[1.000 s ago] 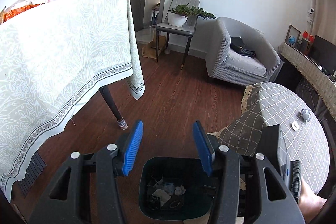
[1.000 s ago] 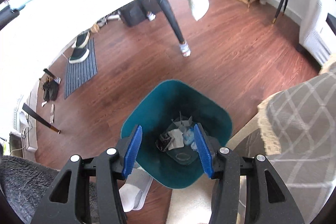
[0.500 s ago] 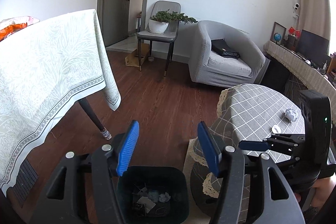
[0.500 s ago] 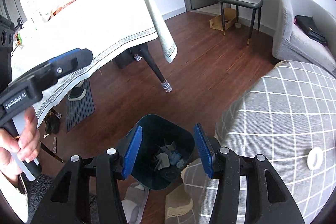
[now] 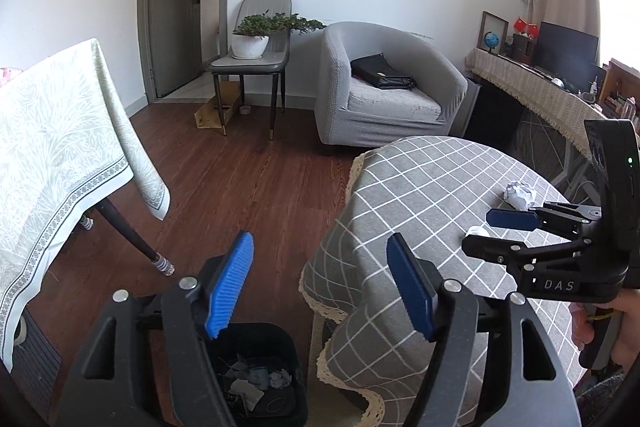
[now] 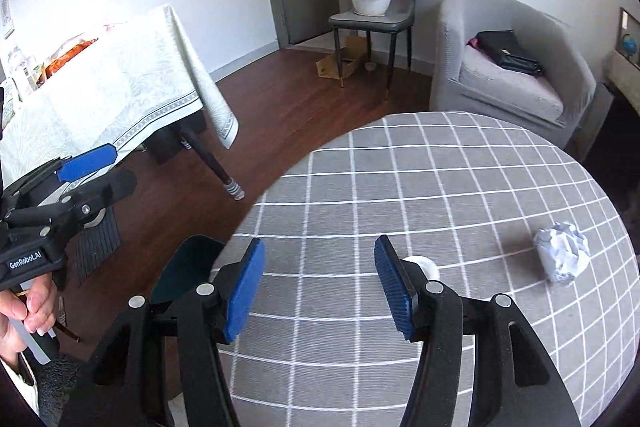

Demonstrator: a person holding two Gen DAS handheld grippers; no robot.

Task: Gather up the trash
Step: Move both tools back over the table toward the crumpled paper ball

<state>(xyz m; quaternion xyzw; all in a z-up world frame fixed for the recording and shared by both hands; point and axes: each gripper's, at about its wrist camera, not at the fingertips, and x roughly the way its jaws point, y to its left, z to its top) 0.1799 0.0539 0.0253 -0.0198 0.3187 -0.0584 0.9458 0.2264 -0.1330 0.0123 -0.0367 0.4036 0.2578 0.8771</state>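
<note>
A crumpled paper ball [image 6: 562, 255] lies on the grey checked round table [image 6: 440, 187]; the left wrist view also shows the paper ball [image 5: 519, 194]. A small white round piece [image 6: 424, 262] rests just past my right gripper [image 6: 318, 285], whose jaws are opening with nothing between them above the tabletop. My left gripper [image 5: 320, 283] hovers over the floor beside the table's edge, its jaws opening and empty. The dark teal bin [image 5: 260, 375] with scraps of trash stands below it on the floor; the bin's rim [image 6: 188, 267] peeks out beside the table.
A table with a pale green cloth [image 5: 60, 147] stands left, its leg [image 5: 132, 239] near the bin. A grey armchair [image 5: 384, 91] with a black bag, a chair with a potted plant [image 5: 256, 39] and a long sideboard [image 5: 540, 91] line the far side. A hand [image 6: 24, 315] holds the left gripper.
Both grippers rose and swung right from over the bin toward the round table. Both pairs of jaws spread wider. The paper ball and white piece came into the right wrist view.
</note>
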